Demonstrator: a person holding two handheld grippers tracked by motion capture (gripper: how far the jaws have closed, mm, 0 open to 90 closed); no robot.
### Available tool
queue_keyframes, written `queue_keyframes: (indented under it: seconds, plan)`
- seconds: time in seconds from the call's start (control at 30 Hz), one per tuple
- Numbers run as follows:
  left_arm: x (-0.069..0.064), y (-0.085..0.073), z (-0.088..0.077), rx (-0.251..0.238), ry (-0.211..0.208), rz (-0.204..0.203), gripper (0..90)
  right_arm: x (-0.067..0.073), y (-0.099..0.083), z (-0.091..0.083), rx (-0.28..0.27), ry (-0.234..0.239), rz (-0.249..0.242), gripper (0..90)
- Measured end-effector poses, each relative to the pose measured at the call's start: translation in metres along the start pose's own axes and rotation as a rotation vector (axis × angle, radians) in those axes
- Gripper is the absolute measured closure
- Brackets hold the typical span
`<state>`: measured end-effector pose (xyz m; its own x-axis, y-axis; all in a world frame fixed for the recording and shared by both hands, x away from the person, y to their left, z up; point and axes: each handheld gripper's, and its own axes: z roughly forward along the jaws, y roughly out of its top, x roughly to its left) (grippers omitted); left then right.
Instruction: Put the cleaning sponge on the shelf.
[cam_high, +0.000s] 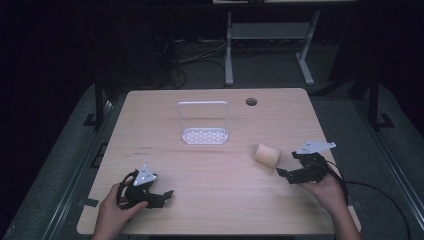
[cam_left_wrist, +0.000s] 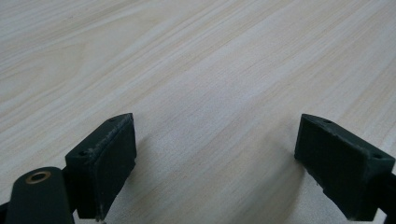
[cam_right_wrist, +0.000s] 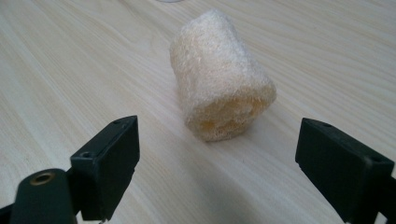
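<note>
A pale tan loofah sponge (cam_high: 267, 154) lies on its side on the wooden table (cam_high: 210, 200), right of centre. In the right gripper view the loofah sponge (cam_right_wrist: 219, 93) sits just beyond the two black jaws, which stand wide apart and hold nothing. My right gripper (cam_high: 289, 166) is a short way right of and nearer than the sponge, apart from it, open (cam_right_wrist: 217, 168). My left gripper (cam_high: 167, 196) rests low at the near left of the table. It is open (cam_left_wrist: 215, 168) over bare wood.
A white wire-framed rack with a perforated base (cam_high: 204, 125) stands at the middle back of the table. A round cable hole (cam_high: 251, 102) is at the back right. Beyond the table are desk legs (cam_high: 229, 50) and cables on a dark floor.
</note>
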<state>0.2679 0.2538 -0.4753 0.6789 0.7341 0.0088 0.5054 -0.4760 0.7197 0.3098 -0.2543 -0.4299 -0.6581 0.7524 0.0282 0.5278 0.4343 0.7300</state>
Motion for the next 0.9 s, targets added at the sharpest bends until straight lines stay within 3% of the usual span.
queue_keyframes:
  seconds: [0.9]
  plan:
    - [0.0, 0.0, 0.0, 0.001, 0.0, 0.001, 12.0, -0.006, 0.029, 0.026, 0.038, 0.022, -0.018, 13.6]
